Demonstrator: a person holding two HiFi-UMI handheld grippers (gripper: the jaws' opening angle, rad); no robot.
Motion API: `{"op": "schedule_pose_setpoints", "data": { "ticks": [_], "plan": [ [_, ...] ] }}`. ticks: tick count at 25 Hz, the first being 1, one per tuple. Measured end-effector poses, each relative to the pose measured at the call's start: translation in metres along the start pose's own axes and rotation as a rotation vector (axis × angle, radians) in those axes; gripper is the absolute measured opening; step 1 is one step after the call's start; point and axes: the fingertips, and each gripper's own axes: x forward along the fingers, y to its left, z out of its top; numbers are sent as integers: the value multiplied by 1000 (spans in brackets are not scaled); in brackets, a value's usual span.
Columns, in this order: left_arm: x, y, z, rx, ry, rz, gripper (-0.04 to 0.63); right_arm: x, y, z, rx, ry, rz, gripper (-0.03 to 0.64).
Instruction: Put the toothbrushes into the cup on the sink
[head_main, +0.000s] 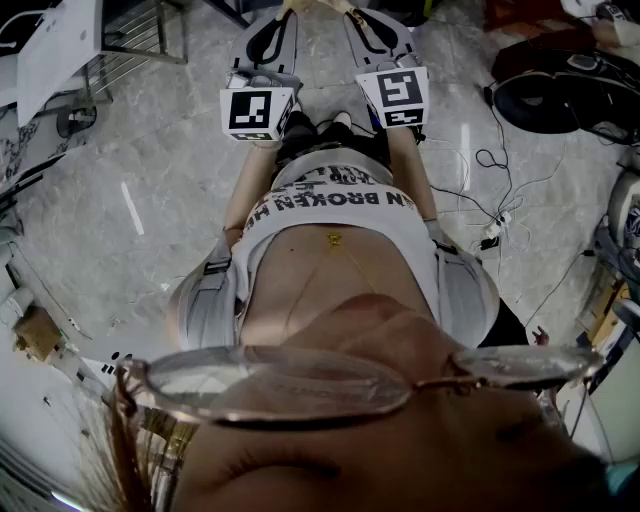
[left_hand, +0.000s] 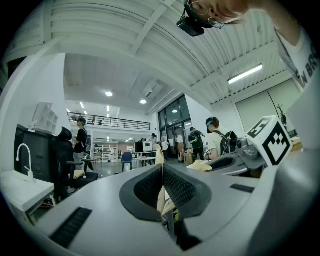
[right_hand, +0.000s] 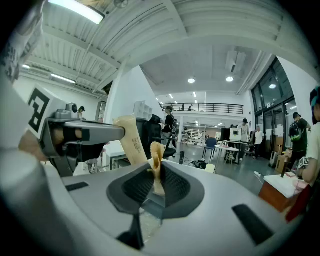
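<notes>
Jaws: left gripper (left_hand: 162, 172) clamped flat on a cream toothbrush (left_hand: 160, 157); right gripper (right_hand: 157, 175) pinches a second toothbrush (right_hand: 156, 152) (ribbed black pads (right_hand: 136, 185)). I've got both over the marble floor (head_main: 150, 160).

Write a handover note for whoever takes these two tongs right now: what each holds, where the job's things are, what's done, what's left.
Left tongs: shut on a printed-handle toothbrush.
Right tongs: shut on a second toothbrush.
Both are held out over the floor.
The sink with its faucet is off to the left in the left gripper view; the cup is not in view.
Done: both brushes gripped.
Left: carry them to the sink, drop both into the cup.
</notes>
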Motion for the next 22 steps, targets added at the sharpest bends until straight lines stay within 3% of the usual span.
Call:
{"op": "schedule_pose_setpoints", "data": {
  "ticks": [10,22],
  "plan": [
    [15,3,-10,-25,10,2,15,5,-19,-4,53,-39,-19,58],
    [91,51,-13,-49,-25,-97,15,70,-63,12,26,-32,-102,57]
  ]
}}
